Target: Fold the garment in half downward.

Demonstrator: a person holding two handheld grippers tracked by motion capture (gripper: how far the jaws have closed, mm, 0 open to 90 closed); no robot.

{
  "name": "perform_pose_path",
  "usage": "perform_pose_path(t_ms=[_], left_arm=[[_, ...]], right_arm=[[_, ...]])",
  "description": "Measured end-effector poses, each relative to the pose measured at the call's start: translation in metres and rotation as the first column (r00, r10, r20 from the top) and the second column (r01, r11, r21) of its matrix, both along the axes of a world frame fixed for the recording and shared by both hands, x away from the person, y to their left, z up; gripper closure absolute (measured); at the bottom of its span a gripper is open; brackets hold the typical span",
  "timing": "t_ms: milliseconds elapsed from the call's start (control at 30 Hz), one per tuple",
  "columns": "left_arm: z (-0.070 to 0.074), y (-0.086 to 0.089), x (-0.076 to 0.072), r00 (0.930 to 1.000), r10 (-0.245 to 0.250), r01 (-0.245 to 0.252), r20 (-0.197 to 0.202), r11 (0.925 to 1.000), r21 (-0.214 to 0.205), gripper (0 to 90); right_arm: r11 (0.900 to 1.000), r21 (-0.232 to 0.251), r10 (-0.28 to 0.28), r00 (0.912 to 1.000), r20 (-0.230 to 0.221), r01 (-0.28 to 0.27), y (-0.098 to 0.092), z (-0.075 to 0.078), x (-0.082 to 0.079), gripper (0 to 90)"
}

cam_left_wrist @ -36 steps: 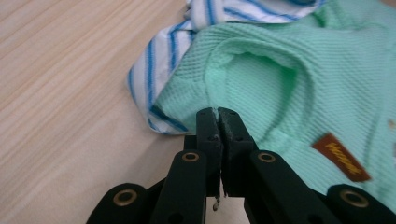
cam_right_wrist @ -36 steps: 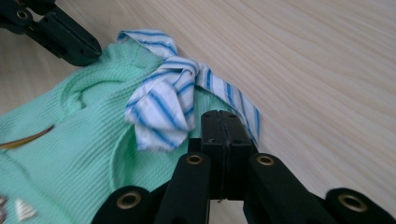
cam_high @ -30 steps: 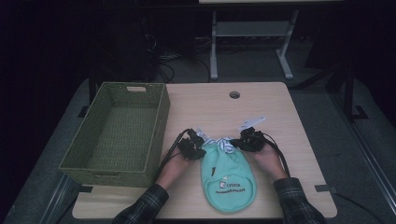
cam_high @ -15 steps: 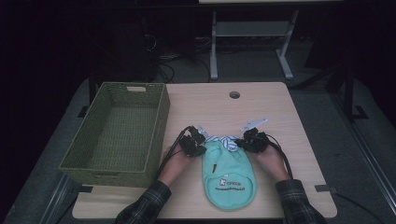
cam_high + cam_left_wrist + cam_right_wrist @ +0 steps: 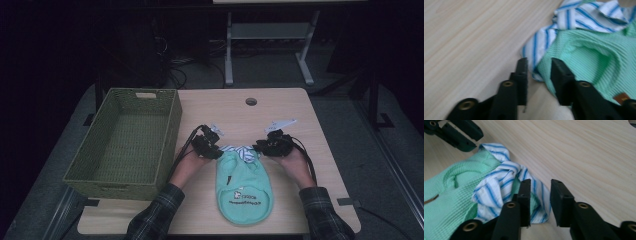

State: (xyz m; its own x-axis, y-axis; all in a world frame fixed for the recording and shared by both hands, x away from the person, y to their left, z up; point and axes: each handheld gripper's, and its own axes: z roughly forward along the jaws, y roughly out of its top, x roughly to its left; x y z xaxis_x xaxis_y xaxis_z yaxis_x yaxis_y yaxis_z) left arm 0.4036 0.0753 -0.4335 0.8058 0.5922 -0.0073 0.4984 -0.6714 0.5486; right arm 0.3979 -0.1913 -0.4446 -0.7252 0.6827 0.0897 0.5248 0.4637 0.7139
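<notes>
A mint-green knit garment (image 5: 245, 186) with a blue-and-white striped collar (image 5: 240, 150) lies flat on the wooden table (image 5: 250, 120), collar end away from the person. My left gripper (image 5: 214, 150) is at the collar's left corner and my right gripper (image 5: 260, 148) at its right corner. In the left gripper view my left gripper (image 5: 539, 62) has just been opening; the collar edge (image 5: 534, 50) and green cloth (image 5: 586, 57) lie beyond the gap, not pinched. My right gripper (image 5: 540, 182) has also just been opening, with the striped collar (image 5: 499, 180) loose under its jaws.
A green woven basket (image 5: 172, 130) stands on the left part of the table, close to the left hand. A round cable hole (image 5: 251, 101) sits at the table's far middle. Metal table legs stand on the floor beyond.
Both grippers have drawn slightly up and away from the collar corners and their jaws have parted. The garment lies where it was.
</notes>
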Motion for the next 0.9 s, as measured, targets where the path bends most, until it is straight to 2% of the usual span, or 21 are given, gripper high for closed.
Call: perform_pose_path(t_ms=[100,200,233,300,467,600,700,767,833,867,900], left_arm=[[-0.002,0.0,0.008,1.0,0.005,-0.005,-0.004,0.9996,-0.027,56.6],[-0.005,-0.001,0.015,1.0,-0.003,0.003,-0.004,0.9997,-0.023,53.7],[-0.007,-0.001,0.016,1.0,-0.002,0.001,-0.005,0.9994,-0.036,53.0],[-0.01,-0.001,0.02,0.9999,-0.005,0.005,-0.012,0.9994,-0.035,52.4],[-0.017,-0.003,0.024,0.9987,-0.016,0.014,-0.048,0.9994,-0.031,51.5],[-0.02,-0.004,0.024,0.9986,-0.024,0.023,-0.047,0.9994,-0.026,50.7],[-0.02,-0.006,0.023,0.9991,-0.034,0.034,-0.027,0.9994,-0.013,50.9],[-0.021,-0.007,0.022,0.9991,-0.038,0.037,-0.018,0.9993,-0.006,51.5],[-0.021,-0.007,0.021,0.9991,-0.04,0.04,-0.014,0.9991,-0.013,55.4],[-0.021,-0.007,0.021,0.999,-0.042,0.042,-0.012,0.999,-0.016,61.8],[-0.021,-0.008,0.021,0.9989,-0.045,0.044,-0.014,0.9988,-0.022,61.8]], right_arm=[[0.9999,0.012,0.011,0.9997,-0.02,-0.011,0.0,-0.005,0.008,63.1],[0.9998,0.017,0.014,0.9992,-0.037,-0.013,0.0,-0.008,0.011,61.9],[0.9996,0.024,0.015,0.9987,-0.048,-0.014,-0.001,-0.01,0.012,61.6],[0.999,0.035,0.028,0.9978,-0.061,-0.026,-0.001,-0.014,0.014,60.4],[0.998,0.027,0.059,0.9953,-0.077,-0.057,0.0,-0.024,0.015,59.7],[0.9965,0.026,0.081,0.9946,-0.066,-0.079,0.0,-0.026,0.014,59.2],[0.9959,0.015,0.09,0.9955,-0.029,-0.089,0.0,-0.028,0.011,60.9],[0.9962,0.007,0.087,0.996,-0.02,-0.087,0.0,-0.028,0.009,62.2],[0.9969,-0.007,0.079,0.9969,-0.008,-0.079,0.002,-0.028,0.007,65.8],[0.9969,-0.006,0.079,0.9969,-0.005,-0.079,0.002,-0.028,0.006,68.7],[0.9968,-0.005,0.08,0.9968,-0.007,-0.08,0.002,-0.028,0.006,71.5]])
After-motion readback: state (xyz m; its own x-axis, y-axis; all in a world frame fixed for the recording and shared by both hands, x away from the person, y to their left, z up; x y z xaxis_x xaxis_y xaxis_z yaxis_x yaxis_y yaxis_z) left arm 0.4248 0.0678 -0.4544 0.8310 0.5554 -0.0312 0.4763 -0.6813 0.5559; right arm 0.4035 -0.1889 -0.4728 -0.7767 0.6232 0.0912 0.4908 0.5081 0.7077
